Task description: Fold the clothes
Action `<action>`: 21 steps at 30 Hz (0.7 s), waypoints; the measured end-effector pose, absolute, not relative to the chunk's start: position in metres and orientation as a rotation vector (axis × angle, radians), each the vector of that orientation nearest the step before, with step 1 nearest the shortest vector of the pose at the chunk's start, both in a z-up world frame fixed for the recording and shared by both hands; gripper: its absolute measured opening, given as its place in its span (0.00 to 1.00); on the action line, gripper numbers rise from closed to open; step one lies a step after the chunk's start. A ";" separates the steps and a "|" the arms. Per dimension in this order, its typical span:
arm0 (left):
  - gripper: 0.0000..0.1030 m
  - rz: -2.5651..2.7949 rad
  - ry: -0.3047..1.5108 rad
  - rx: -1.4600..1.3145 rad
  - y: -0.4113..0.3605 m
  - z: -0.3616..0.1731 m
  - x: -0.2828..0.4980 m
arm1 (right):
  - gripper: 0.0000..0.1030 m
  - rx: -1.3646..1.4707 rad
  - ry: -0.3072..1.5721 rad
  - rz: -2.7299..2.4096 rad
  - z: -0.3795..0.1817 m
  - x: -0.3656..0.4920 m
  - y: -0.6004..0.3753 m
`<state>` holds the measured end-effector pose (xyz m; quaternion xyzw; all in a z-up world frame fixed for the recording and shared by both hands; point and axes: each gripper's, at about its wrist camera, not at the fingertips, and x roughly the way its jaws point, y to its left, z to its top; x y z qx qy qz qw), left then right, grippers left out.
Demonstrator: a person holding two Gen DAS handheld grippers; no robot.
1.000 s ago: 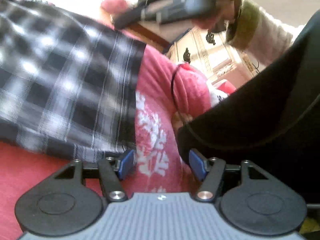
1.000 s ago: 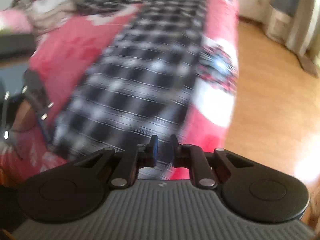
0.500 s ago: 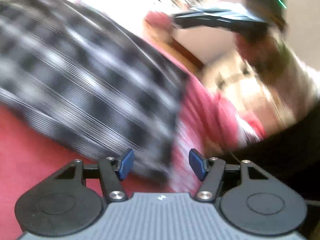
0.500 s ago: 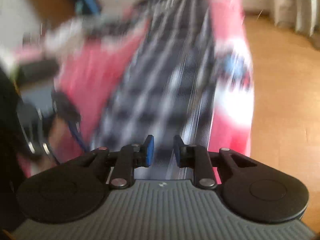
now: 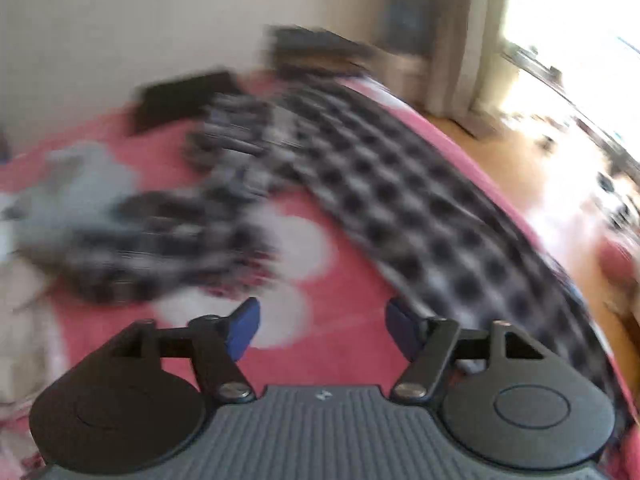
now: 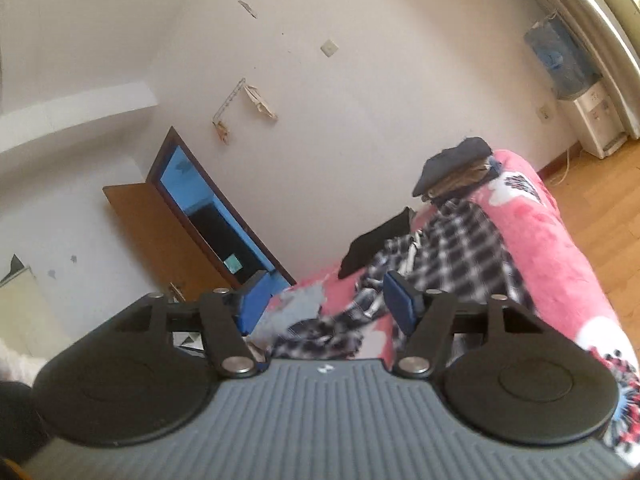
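The left claw [image 5: 322,330] stood wide apart with nothing between its blue pads [image 5: 243,330]; its jaws had just been opening further. It pointed down over the bed [image 5: 344,344], which was covered in a pink blanket with white patches. The black-and-white plaid shirt [image 5: 404,200] lay stretched in a long band along the bed's right edge, next to the wooden floor [image 5: 532,168], with its crumpled end and a sleeve bunched toward the middle of the bed. The left wrist view was blurred, so finer folds could not be made out. A grey garment [image 5: 80,184] lay near the bed's left side, touching the bunched plaid cloth.

The right claw [image 6: 322,304] was also spread, empty, its jaws having just been opening. It pointed roughly level across the bed toward the white wall [image 6: 320,120]. In that view the plaid shirt [image 6: 460,248] ran along the bed toward its far end, where a stack of folded dark clothes [image 6: 456,164] sat against the wall. A black garment [image 6: 376,240] lay beside the shirt, near the wall. An open wooden door [image 6: 160,236] stood at the left.
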<state>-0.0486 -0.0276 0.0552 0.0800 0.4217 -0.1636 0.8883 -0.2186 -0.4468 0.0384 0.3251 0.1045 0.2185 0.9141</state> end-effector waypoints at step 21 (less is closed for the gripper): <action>0.77 -0.052 0.758 -0.199 0.162 -0.037 0.052 | 0.71 0.092 0.618 0.585 0.057 -0.008 -0.188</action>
